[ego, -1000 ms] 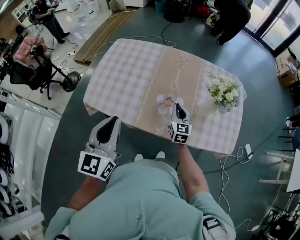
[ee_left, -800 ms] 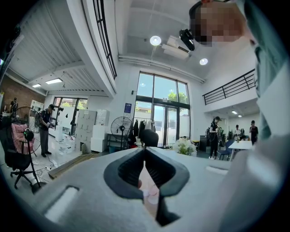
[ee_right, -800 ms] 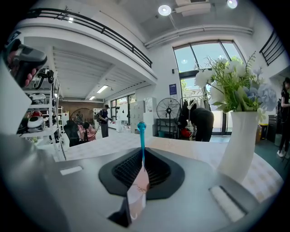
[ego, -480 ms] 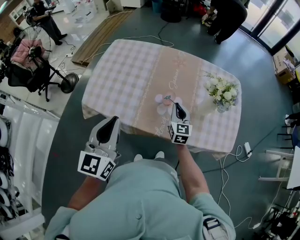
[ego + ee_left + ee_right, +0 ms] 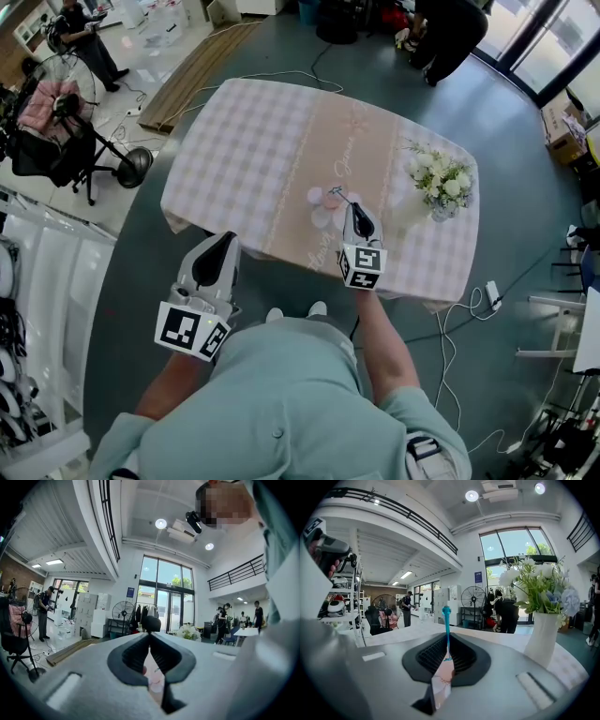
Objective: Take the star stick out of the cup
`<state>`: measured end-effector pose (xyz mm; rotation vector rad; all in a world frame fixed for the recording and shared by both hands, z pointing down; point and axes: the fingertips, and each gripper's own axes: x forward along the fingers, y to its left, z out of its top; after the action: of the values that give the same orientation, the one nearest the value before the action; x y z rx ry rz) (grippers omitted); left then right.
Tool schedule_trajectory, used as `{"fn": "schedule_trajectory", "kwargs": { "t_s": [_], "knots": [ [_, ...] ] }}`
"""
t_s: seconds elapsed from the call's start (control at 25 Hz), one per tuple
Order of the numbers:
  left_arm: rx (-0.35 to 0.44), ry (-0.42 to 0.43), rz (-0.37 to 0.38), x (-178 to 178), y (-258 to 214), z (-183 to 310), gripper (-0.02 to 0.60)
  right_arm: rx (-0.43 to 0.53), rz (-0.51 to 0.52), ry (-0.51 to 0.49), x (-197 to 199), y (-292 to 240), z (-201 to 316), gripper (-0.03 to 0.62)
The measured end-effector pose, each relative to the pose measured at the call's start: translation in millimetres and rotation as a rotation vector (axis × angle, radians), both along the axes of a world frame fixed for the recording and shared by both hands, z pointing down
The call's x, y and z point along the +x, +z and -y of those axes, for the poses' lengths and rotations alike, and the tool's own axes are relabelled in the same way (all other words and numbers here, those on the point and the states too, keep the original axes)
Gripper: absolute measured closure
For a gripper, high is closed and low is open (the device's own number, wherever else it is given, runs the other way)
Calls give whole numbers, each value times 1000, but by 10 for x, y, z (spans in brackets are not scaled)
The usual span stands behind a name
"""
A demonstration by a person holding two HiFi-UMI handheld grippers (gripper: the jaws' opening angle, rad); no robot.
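A thin teal star stick (image 5: pixel 447 625) stands upright between the jaws of my right gripper (image 5: pixel 447 641), which is shut on it. From the head view, the right gripper (image 5: pixel 350 205) hovers over the near middle of the table, and the stick (image 5: pixel 338 195) slants up and left from its tips. A pale pink cup (image 5: pixel 323 216) sits just left of those tips; the stick's lower end is hidden. My left gripper (image 5: pixel 225 240) hangs off the table's near left corner. Its jaws (image 5: pixel 150 637) are shut with nothing in them.
The table (image 5: pixel 244 141) wears a pink checked cloth. A white vase of flowers (image 5: pixel 441 184) stands at the right, close beside the right gripper (image 5: pixel 543 634). A person (image 5: pixel 455 33) bends over beyond the far edge. A standing fan (image 5: pixel 139 164) is on the floor at left.
My right gripper has lifted a little with the stick still clamped in it. The left gripper has stayed where it was.
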<state>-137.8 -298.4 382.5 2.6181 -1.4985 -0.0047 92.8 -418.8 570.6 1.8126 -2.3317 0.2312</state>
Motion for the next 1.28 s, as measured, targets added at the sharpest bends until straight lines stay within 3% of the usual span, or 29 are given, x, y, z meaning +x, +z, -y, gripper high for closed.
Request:
{"fn": "schedule_trajectory", "kwargs": {
  "t_s": [0.44, 1.28],
  "knots": [
    [-1, 10, -8, -8, 3, -22, 571, 44, 10, 10, 37, -256, -90, 583],
    [-2, 41, -25, 61, 5, -56, 571, 225, 65, 25, 181, -1328, -360, 583]
  ]
}}
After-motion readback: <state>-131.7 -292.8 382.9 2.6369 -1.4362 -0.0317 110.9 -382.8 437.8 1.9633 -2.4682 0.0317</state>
